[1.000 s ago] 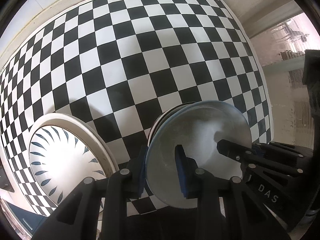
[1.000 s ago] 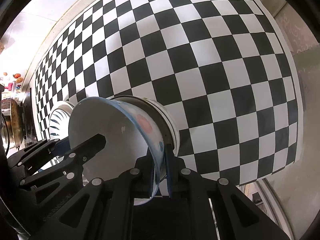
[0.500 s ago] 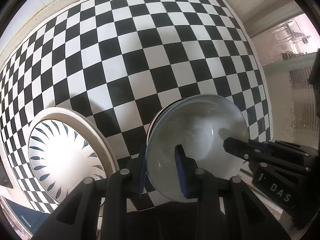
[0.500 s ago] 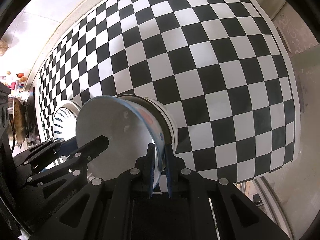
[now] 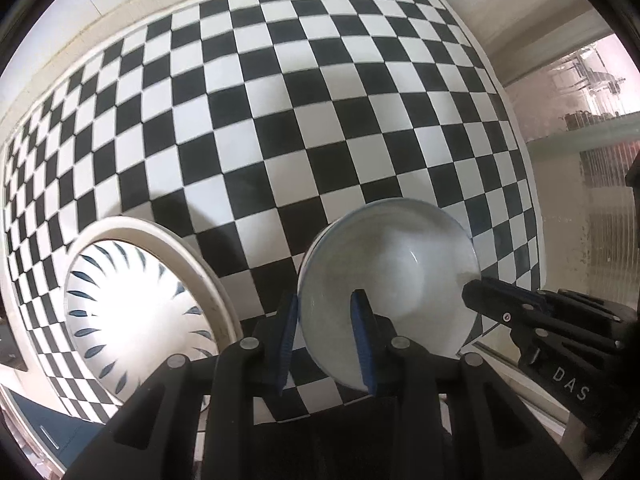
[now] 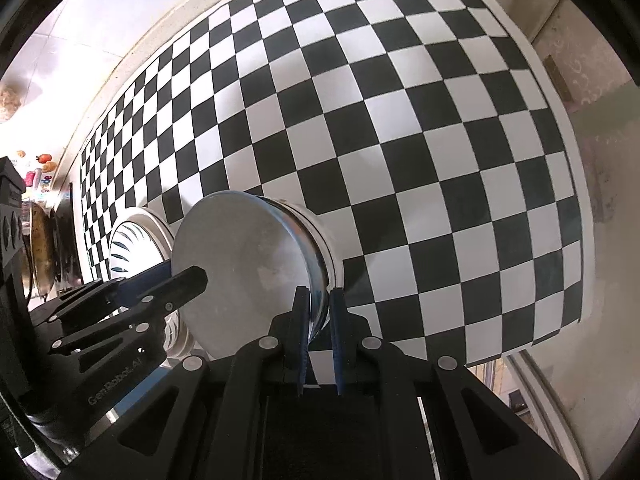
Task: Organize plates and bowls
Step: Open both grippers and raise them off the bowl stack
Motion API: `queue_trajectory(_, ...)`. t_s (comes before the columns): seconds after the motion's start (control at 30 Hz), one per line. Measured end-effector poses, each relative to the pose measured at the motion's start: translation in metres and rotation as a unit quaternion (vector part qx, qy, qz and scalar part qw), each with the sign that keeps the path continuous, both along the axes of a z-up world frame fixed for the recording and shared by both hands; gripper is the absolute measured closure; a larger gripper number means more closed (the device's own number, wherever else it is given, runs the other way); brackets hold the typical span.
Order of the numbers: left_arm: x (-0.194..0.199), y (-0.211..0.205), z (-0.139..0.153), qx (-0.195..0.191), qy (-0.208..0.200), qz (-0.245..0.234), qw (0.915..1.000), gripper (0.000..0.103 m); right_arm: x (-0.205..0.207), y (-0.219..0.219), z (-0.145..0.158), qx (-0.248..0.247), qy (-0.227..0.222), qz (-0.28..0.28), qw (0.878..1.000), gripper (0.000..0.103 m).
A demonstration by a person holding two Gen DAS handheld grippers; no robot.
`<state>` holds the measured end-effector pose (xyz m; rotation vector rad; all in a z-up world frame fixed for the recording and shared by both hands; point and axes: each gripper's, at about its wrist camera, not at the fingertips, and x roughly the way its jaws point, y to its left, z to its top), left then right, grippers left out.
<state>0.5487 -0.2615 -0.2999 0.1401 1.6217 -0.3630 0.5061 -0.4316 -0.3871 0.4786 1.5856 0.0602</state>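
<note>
A white bowl with a blue rim [image 5: 400, 264] sits nested in a second white bowl [image 6: 326, 236] on the checkered cloth. My left gripper [image 5: 326, 304] is open, its fingers straddling the bowl's left rim with a visible gap. My right gripper [image 6: 319, 300] straddles the right rim [image 6: 316, 280] with its fingers slightly apart. The same bowl shows in the right wrist view [image 6: 244, 272]. A white plate with dark blue leaf marks [image 5: 136, 308] lies to the left, also in the right wrist view [image 6: 136, 244].
The black and white checkered cloth [image 5: 280, 120] covers the table. Its right edge [image 6: 576, 240] drops to a tiled floor. A dark stove and pan [image 6: 40, 252] stand at the far left. A wall borders the back.
The top bowl has come down from a tilt and settled into the bowl beneath. Both grippers have loosened on its rim.
</note>
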Motion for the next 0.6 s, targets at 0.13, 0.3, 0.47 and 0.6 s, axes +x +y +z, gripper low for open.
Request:
queue_trajectory(0.13,-0.003,0.003,0.016,0.008,-0.026,0.001,0.9996,0.078,-0.007,0.000,0.015,-0.016,-0.015,0.003,1.000,0.092)
queue_trajectory(0.3,-0.006,0.008,0.040,0.002,-0.049,-0.004,0.9988,0.076,-0.019,-0.004,0.041,-0.029,-0.036,0.004,0.999,0.090)
queue_trajectory(0.47,-0.010,0.012,0.065,0.000,-0.069,-0.007,0.9976,0.067,-0.033,-0.005,0.071,-0.036,-0.066,-0.001,0.997,0.031)
queue_trajectory(0.6,-0.018,0.019,0.087,-0.003,-0.082,-0.003,0.9966,0.067,-0.043,-0.003,0.100,-0.062,-0.090,-0.002,0.994,0.028)
